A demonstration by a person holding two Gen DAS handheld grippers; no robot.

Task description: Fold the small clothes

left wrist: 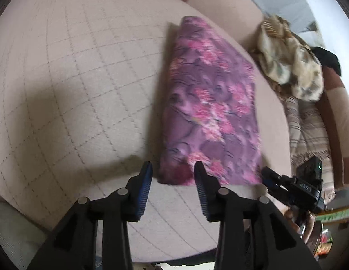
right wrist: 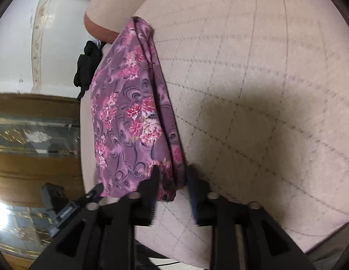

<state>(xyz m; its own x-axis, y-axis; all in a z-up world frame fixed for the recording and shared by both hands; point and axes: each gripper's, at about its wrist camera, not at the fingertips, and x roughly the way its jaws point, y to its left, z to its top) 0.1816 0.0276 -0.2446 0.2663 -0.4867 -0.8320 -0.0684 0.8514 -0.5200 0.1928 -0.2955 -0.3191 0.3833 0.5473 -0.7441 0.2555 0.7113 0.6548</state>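
One folded purple floral cloth point(left wrist: 210, 103), one crumpled beige garment point(left wrist: 291, 65), two grippers point(left wrist: 173, 177)

text: pale lettering on right gripper point(left wrist: 267, 176) body, blurred, unreadable | labels: none legible | numbers: none | brands: none | signs: none

Beige quilted cushion point(left wrist: 73, 78), white wall point(right wrist: 14, 45), glossy wooden cabinet point(right wrist: 28, 168).

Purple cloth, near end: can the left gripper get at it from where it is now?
Probably yes. The left gripper stands open right at the near end of the purple cloth, nothing between. The right gripper is at the same end but beside it.
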